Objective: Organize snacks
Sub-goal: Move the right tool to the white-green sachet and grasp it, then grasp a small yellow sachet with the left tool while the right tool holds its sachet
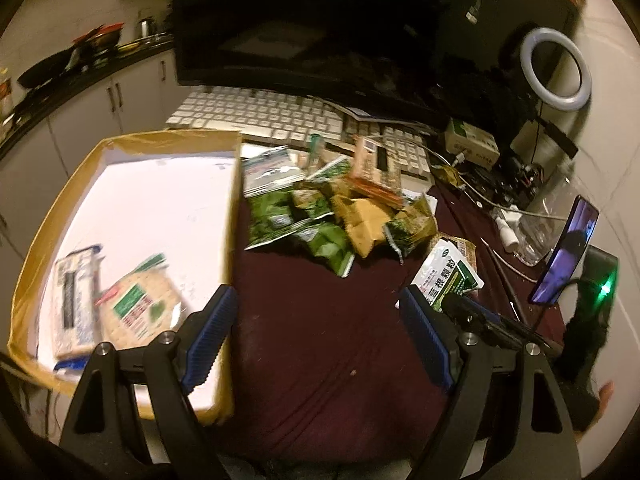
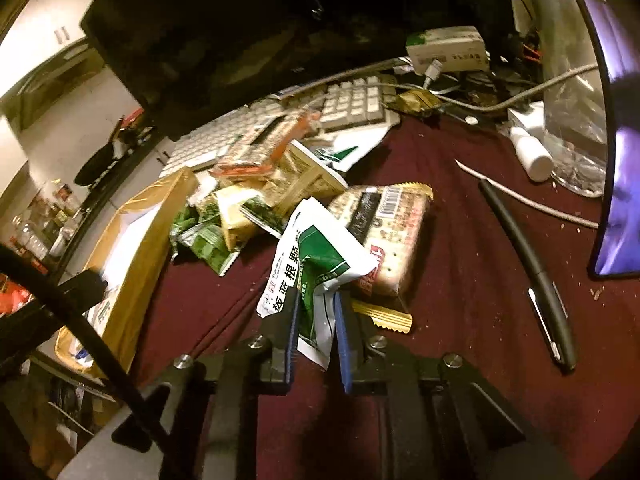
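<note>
A pile of green and yellow snack packets point(image 1: 320, 208) lies on the dark red cloth in front of a white keyboard. A cardboard box point(image 1: 236, 216) with a white inside stands at the left and holds two cracker packs point(image 1: 136, 308). My left gripper point(image 1: 316, 340) is open and empty above the cloth, its left finger at the box's right wall. My right gripper point(image 2: 316, 332) is shut on a white and green sachet point(image 2: 316, 264), also in the left wrist view point(image 1: 448, 276), held just above a cracker pack point(image 2: 384, 228). The pile also shows in the right wrist view point(image 2: 240, 208).
A white keyboard point(image 1: 256, 112) and a black monitor point(image 1: 320, 20) stand behind the pile. A phone point(image 2: 616, 120), a black pen point(image 2: 532, 272), a small white bottle point(image 2: 532, 152) and cables lie at the right. A ring light point(image 1: 556, 68) stands at the back right.
</note>
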A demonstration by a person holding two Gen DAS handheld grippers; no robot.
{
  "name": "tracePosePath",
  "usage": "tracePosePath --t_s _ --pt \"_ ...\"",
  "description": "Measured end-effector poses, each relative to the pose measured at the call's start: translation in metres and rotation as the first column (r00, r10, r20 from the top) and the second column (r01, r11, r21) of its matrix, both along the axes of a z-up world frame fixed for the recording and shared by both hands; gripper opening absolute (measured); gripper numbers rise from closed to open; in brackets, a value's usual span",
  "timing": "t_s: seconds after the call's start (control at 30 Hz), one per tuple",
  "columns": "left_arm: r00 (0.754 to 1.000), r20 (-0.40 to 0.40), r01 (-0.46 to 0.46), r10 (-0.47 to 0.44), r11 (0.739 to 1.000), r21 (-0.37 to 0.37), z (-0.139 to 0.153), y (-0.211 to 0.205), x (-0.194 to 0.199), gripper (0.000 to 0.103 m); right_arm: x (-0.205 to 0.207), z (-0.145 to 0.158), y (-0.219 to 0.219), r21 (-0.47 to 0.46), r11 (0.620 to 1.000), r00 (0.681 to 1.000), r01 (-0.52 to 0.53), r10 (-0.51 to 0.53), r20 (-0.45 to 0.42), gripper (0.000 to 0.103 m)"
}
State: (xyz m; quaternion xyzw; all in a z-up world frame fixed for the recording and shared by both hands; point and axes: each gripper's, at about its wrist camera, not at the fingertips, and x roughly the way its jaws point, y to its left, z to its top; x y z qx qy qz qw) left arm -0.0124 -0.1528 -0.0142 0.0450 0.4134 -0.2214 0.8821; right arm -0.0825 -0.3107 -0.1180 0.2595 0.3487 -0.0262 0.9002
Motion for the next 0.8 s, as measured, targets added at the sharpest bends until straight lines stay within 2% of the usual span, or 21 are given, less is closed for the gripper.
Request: tracePosePath --t_s 0.13,0.27,0.33,0.4,0.5,0.57,0.63,0.73,0.77,0.8 --pt "0.998 0.008 0.057 -0.057 0.998 0.041 -0.003 -0.03 0.013 0.084 -0.011 0.006 -0.011 0.017 1.0 0.998 0.003 -0.004 0.068 0.015" --pt "0.992 -0.017 0.126 -0.125 0.99 0.063 -0.01 -0.063 0.028 0.083 -0.016 0.001 -0.018 0.03 0.999 0.997 0.027 -0.029 0.067 0.015" --pt "0.988 -0.018 0.155 -0.154 0.985 0.072 -0.014 -0.077 0.033 0.083 -0.021 0.004 -0.023 0.052 0.998 0.994 0.029 -0.035 0.106 0.015" --pt "0.982 -0.01 0.188 -0.188 0.977 0.105 -0.019 -0.095 0.038 0.083 -0.02 0.004 -0.023 0.021 0.999 0.995 0.049 -0.051 0.09 0.015" --pt "0.969 0.015 0.241 -0.246 0.958 0.158 -0.026 -0.119 0.043 0.083 -0.017 -0.001 -0.028 0.045 0.998 0.997 0.052 -0.054 0.051 0.015" --pt "0.961 0.006 0.269 -0.275 0.946 0.181 -0.033 -0.133 0.049 0.071 -0.016 -0.004 -0.029 0.048 0.997 0.998 0.063 -0.064 0.028 0.015" --pt "0.958 -0.026 0.286 -0.287 0.936 0.203 -0.041 -0.144 0.056 0.065 -0.017 -0.006 -0.03 0.054 0.996 0.998 0.066 -0.067 0.021 0.015" --pt "0.954 -0.045 0.3 -0.298 0.926 0.229 -0.05 -0.155 0.062 0.063 -0.018 -0.006 -0.029 0.052 0.996 0.997 0.068 -0.069 0.022 0.015" --pt "0.954 -0.042 0.298 -0.297 0.925 0.237 -0.052 -0.156 0.061 0.052 -0.018 -0.007 -0.029 0.057 0.996 0.997 0.067 -0.069 0.023 0.015" --pt "0.954 -0.034 0.296 -0.297 0.923 0.246 -0.053 -0.157 0.06 0.051 -0.018 -0.007 -0.03 0.059 0.996 0.997 0.068 -0.069 0.023 0.015"
